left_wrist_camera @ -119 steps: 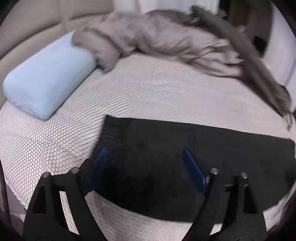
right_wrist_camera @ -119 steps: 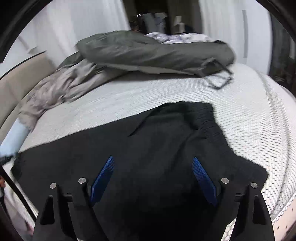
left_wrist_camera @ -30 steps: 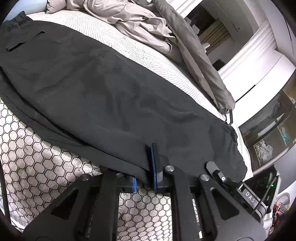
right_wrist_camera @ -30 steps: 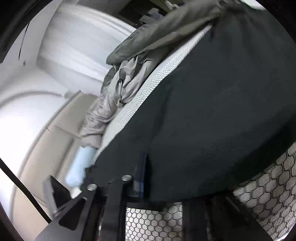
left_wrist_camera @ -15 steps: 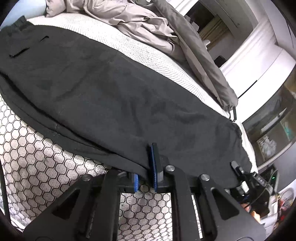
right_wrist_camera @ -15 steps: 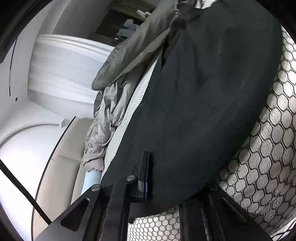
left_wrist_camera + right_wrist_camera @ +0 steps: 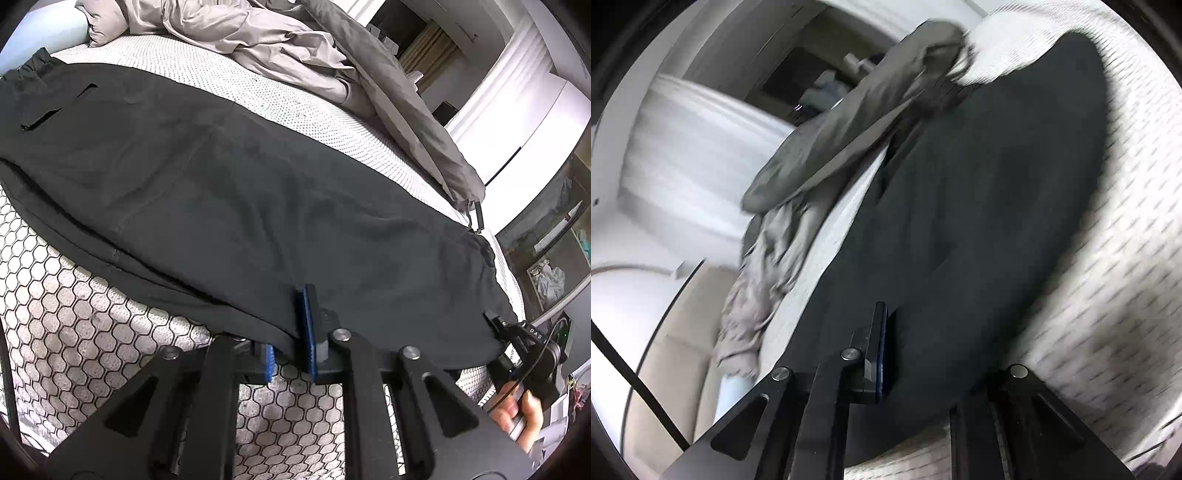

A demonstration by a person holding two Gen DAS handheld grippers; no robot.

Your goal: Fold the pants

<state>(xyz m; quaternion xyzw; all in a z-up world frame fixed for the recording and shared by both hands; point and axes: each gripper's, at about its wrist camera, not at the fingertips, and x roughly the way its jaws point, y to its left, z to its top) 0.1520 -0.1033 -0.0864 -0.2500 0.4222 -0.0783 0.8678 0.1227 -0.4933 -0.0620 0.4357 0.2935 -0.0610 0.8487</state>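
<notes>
The left gripper [image 7: 291, 334] is clamped on the near hem of the black pants [image 7: 229, 177]; the cloth covers its lower pad; the right gripper [image 7: 886, 354] pinches the same pants [image 7: 979, 206], its far finger buried beneath them; the pants lie flat along the mattress [image 7: 74, 332]; a grey duvet [image 7: 280, 48] is bunched behind; the right view is motion-blurred.

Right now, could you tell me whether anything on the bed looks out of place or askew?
Mostly no. The black pants lie flat lengthwise on the mattress, with both grippers clamped on their near edge. The only untidy thing is the grey duvet, bunched along the far side, clear of the pants.
</notes>
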